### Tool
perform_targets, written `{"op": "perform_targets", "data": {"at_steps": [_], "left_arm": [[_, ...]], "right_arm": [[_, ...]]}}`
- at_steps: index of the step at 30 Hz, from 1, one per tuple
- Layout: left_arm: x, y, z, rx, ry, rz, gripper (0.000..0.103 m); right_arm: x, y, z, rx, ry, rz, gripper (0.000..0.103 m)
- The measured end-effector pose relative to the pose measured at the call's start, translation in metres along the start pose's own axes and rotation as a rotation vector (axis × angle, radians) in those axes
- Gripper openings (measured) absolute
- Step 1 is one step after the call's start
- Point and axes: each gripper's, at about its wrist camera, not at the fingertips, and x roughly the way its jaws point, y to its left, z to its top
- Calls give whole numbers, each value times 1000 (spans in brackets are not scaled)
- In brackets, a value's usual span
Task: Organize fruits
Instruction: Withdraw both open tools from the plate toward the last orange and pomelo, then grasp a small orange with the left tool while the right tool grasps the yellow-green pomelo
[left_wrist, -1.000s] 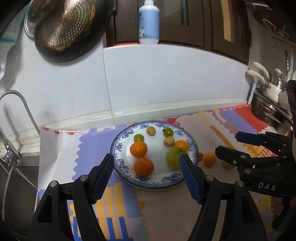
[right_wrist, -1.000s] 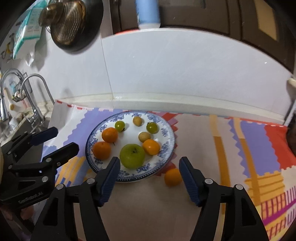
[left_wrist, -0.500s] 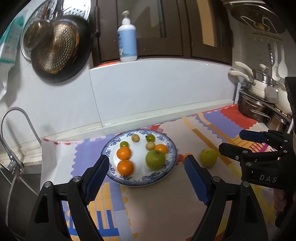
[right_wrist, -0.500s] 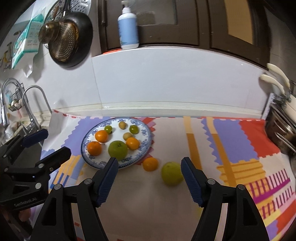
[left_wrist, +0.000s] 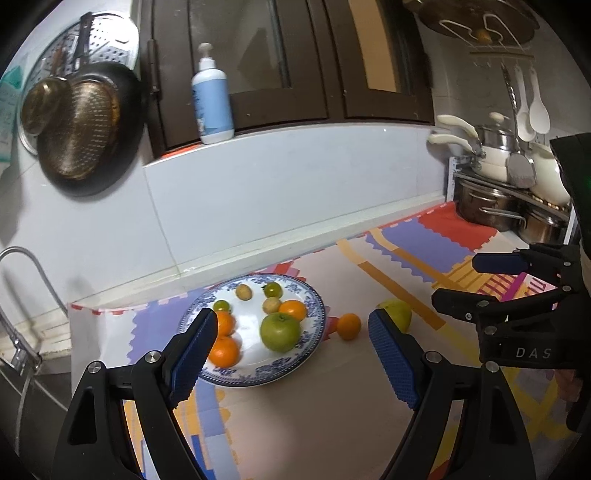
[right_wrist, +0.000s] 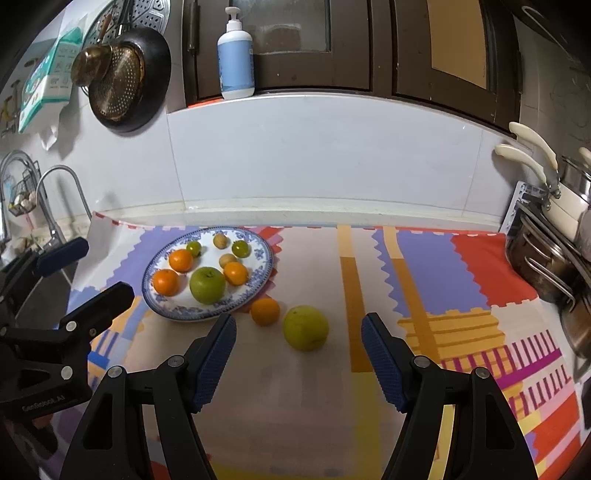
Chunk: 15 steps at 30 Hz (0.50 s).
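A blue-patterned plate (right_wrist: 258, 282) (left_wrist: 314, 339) on the colourful mat holds a green apple (right_wrist: 207, 285) (left_wrist: 280, 331), three oranges and several small green and tan fruits. A loose orange (right_wrist: 265, 311) (left_wrist: 348, 326) and a yellow-green fruit (right_wrist: 305, 327) (left_wrist: 399, 312) lie on the mat right of the plate. My left gripper (left_wrist: 291, 362) is open and empty, above the mat in front of the plate. My right gripper (right_wrist: 299, 363) is open and empty, just in front of the yellow-green fruit.
A sink with a tap (right_wrist: 62, 177) lies at the left. Pots and pans (right_wrist: 546, 254) stand on a rack at the right. The tiled wall (right_wrist: 314, 166) runs behind, with a soap bottle (right_wrist: 235, 55) on its ledge and hanging pans (right_wrist: 122, 81).
Both grippers have pulled back and up from the plate, so more of the counter shows. The yellow-green fruit has come into view. Both stay open and empty.
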Motion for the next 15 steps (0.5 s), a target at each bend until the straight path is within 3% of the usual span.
{"op": "perform_targets", "data": {"at_steps": [6,15], "left_arm": [[23,-10,0,49,4,-33,83],[64,-23,-7,186,43,-75,71]], "right_arm": [[18,-8,-2,-25,39,27,71],[60,-15,-10,-44,106,67,70]]}}
